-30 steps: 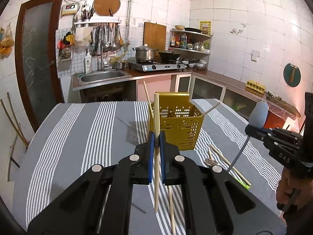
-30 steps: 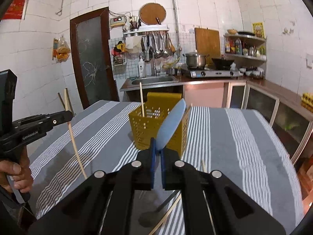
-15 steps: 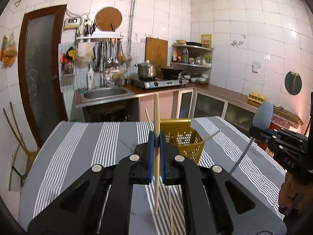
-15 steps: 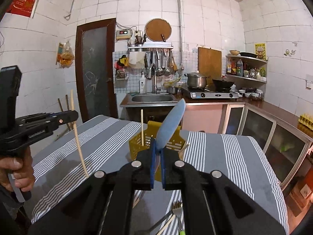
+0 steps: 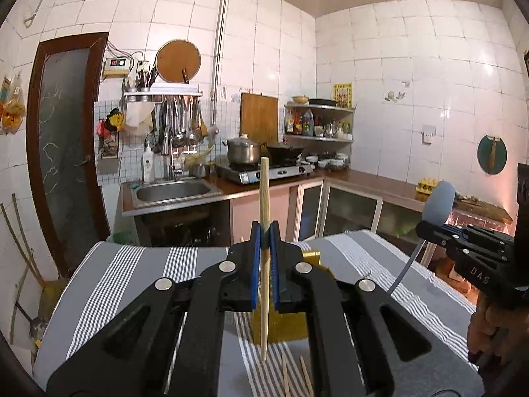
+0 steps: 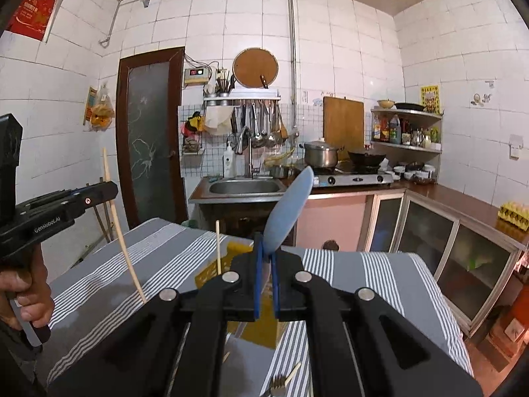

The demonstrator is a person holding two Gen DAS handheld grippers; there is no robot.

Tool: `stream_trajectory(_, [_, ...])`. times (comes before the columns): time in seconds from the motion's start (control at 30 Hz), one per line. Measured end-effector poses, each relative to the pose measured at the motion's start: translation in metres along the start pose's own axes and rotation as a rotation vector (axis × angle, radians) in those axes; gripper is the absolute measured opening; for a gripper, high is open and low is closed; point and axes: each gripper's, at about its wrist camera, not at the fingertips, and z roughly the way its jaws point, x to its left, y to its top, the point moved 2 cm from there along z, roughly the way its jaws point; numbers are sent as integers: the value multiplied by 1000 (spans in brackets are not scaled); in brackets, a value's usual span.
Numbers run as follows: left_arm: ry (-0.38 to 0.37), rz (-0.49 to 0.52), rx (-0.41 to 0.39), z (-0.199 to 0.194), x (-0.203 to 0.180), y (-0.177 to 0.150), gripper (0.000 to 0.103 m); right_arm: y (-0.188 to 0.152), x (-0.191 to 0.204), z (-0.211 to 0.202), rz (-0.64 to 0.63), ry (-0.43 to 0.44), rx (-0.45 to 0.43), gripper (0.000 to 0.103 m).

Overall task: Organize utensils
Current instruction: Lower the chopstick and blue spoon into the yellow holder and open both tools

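Observation:
My left gripper (image 5: pixel 263 231) is shut on a wooden chopstick (image 5: pixel 264 205) that stands nearly upright, held above the table. My right gripper (image 6: pixel 267 248) is shut on a blue-grey spoon (image 6: pixel 291 208), bowl pointing up. The yellow perforated utensil basket (image 5: pixel 281 327) stands on the striped table, mostly hidden behind the jaws; in the right wrist view the basket (image 6: pixel 238 251) holds one upright chopstick (image 6: pixel 218 248). The right gripper with its spoon (image 5: pixel 439 203) shows at the right of the left wrist view; the left gripper (image 6: pixel 99 192) shows at the left of the right wrist view.
Loose chopsticks (image 5: pixel 287 377) lie on the grey striped tablecloth (image 5: pixel 132 264) in front of the basket. A fork (image 6: pixel 277 382) lies near the table's front. Behind the table are a sink (image 5: pixel 172 192), a stove with pots (image 5: pixel 264 162) and a dark door (image 5: pixel 62 152).
Both grippers have risen and tilted up with their utensils; the basket has dropped low in both views and is now mostly hidden behind the jaws.

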Motion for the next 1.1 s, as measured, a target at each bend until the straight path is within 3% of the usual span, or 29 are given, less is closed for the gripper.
stream_trajectory(0.27, [-35, -15, -29, 32, 2, 10, 4, 16, 6, 29, -46, -1, -40, 5])
stream_trajectory(0.5, [-24, -39, -35, 63, 15, 11, 4, 20, 3, 65, -45, -22, -30, 5])
stream_trajectory(0.8, [-64, -117, -77, 98, 20, 12, 4, 13, 12, 108, -101, -42, 1, 5])
stream_trajectory(1.1, [-72, -99, 42, 142, 11, -15, 5, -13, 5, 143, -74, -29, 91, 6])
